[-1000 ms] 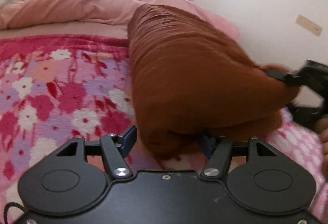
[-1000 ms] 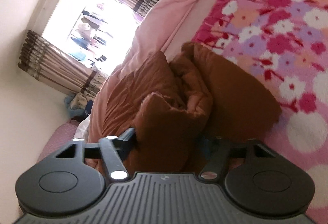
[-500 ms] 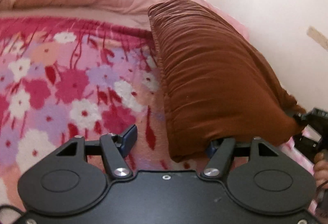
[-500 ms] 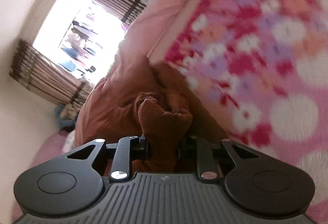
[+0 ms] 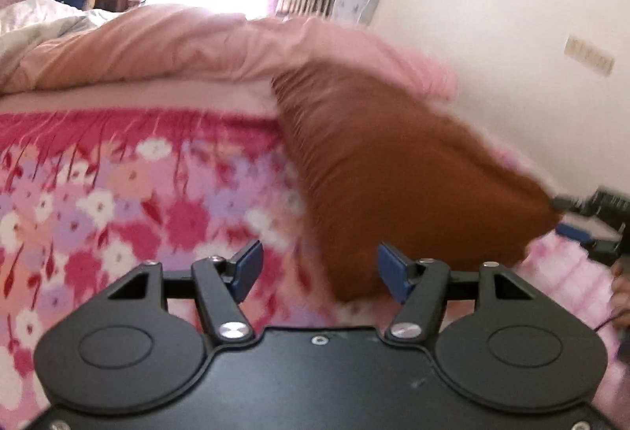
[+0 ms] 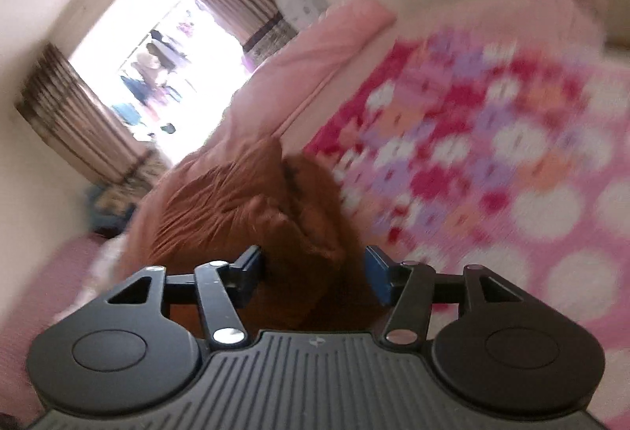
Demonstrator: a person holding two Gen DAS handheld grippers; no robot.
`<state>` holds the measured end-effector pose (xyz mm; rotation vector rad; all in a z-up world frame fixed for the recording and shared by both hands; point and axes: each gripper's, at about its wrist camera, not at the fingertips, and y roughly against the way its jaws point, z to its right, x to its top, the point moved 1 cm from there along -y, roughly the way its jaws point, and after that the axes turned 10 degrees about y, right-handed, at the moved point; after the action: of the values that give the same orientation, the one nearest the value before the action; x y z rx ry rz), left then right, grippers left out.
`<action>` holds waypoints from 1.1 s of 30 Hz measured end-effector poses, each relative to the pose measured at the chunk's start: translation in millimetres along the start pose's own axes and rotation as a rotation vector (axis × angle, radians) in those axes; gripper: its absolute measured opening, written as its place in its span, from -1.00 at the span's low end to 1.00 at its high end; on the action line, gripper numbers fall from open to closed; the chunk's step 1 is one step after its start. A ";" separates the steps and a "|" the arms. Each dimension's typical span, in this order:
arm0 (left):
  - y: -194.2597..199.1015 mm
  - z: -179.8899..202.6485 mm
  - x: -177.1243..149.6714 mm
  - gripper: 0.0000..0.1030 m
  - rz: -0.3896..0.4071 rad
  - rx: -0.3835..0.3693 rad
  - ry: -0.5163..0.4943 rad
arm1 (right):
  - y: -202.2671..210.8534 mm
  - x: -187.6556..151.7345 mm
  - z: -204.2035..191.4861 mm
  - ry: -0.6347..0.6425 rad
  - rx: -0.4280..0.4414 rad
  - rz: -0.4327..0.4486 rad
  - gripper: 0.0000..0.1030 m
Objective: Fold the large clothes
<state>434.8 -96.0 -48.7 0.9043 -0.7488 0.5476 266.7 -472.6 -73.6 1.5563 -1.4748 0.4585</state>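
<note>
A folded brown garment [image 5: 397, 170] lies as a thick bundle on the floral pink blanket [image 5: 118, 193], along the bed's right side. My left gripper [image 5: 319, 270] is open, with the bundle's near corner between its blue pads and touching neither. My right gripper [image 6: 313, 272] is open, its jaws standing either side of the garment's bunched end [image 6: 275, 217] without pinching it. The right gripper also shows at the garment's far right corner in the left wrist view [image 5: 579, 217].
A pink duvet [image 5: 177, 48] is heaped across the head of the bed. A wall [image 5: 492, 16] runs close along the bed's right side. A bright window with striped curtains [image 6: 177, 67] is beyond the bed. White bedding [image 5: 35, 16] lies at far left.
My right gripper was shut on the garment's end half a second ago and has now opened. My left gripper has pulled back slightly from the bundle. The bundle rests on the bed.
</note>
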 end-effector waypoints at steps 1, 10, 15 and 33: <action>2.7 3.7 7.9 0.28 0.013 -0.033 0.016 | 7.0 3.7 -8.5 0.037 -0.018 0.028 0.17; -45.4 44.4 24.0 0.28 -0.016 -0.093 0.005 | 2.9 5.8 -91.7 0.396 -0.069 0.056 -0.46; -71.3 49.8 12.2 0.30 -0.035 -0.058 -0.002 | -10.3 -4.1 -94.4 0.448 -0.092 0.021 -0.47; -80.9 37.8 32.4 0.37 -0.035 -0.064 -0.003 | -20.1 -3.0 -69.7 0.374 0.014 -0.032 -0.24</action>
<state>498.8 -166.1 -48.5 0.8573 -0.7478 0.4888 306.4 -417.8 -47.2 1.4116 -1.1590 0.7008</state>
